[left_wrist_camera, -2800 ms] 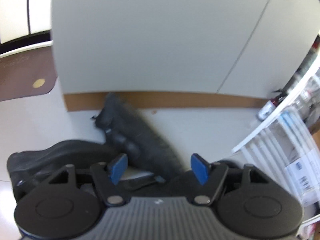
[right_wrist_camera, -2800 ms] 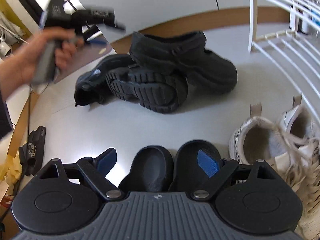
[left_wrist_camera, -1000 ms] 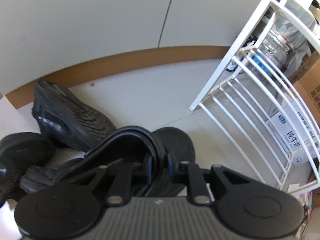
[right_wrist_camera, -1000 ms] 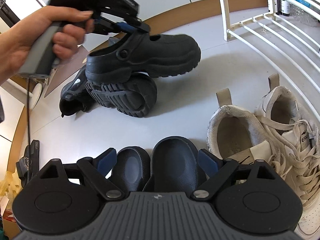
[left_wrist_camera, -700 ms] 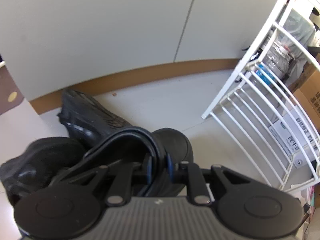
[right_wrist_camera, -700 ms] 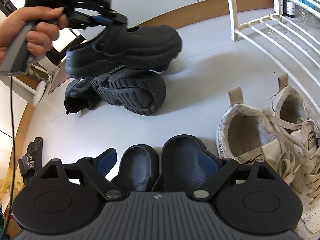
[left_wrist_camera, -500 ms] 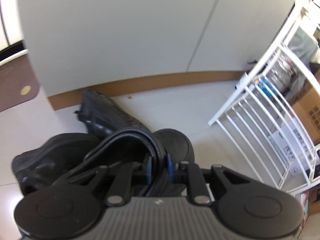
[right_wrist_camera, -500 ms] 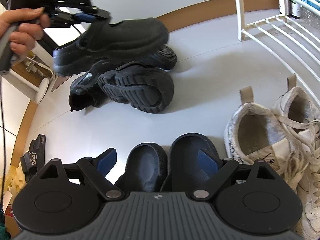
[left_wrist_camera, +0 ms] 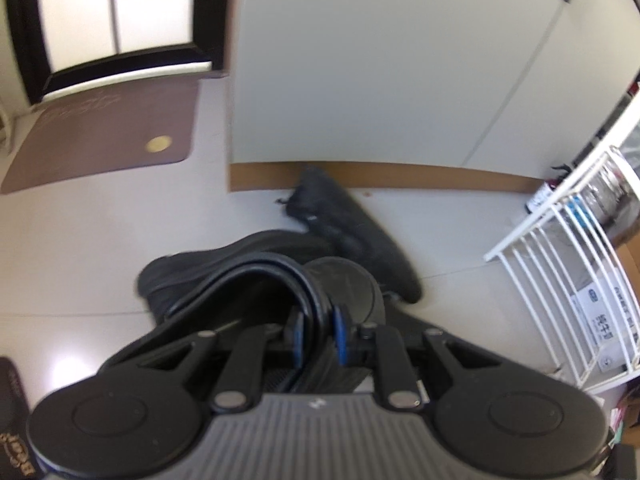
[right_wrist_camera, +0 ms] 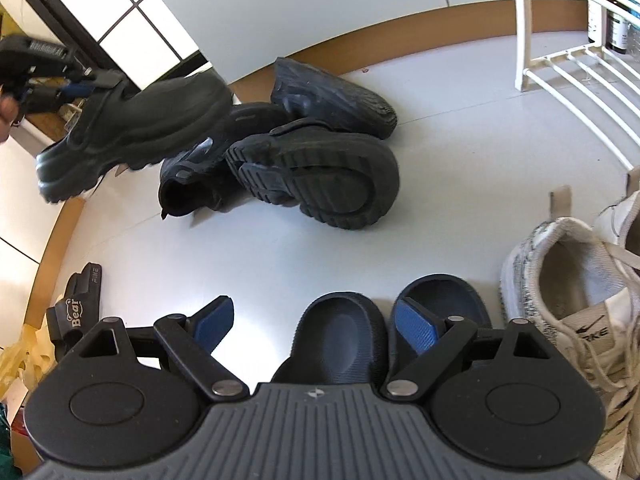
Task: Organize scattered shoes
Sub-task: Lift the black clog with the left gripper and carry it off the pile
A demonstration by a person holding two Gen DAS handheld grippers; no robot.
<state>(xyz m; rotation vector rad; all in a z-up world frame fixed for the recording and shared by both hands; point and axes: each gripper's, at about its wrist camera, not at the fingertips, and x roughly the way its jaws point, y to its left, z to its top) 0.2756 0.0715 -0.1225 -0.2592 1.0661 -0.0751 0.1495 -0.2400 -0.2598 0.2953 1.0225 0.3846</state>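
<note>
My left gripper [left_wrist_camera: 318,330] is shut on the heel rim of a black clog [left_wrist_camera: 344,284], which hangs in the air. In the right wrist view that clog [right_wrist_camera: 136,120] floats at the upper left with the left gripper [right_wrist_camera: 86,80] clamped on it. Its mate, a second black clog [right_wrist_camera: 320,172], lies on its side on the floor against two black sneakers [right_wrist_camera: 332,96]. My right gripper [right_wrist_camera: 316,322] stands open above a pair of dark blue slippers [right_wrist_camera: 340,340], holding nothing.
Pale sneakers [right_wrist_camera: 568,280] stand at the right. A white wire rack [right_wrist_camera: 576,64] is at the upper right, also the wire rack [left_wrist_camera: 560,272]. A black "Bear" sandal [right_wrist_camera: 74,312] lies at the left by the skirting. A brown mat [left_wrist_camera: 104,140] lies by the window.
My left gripper has carried the black clog up and to the left, away from the pile of black shoes. The right gripper has drifted slightly and stays open.
</note>
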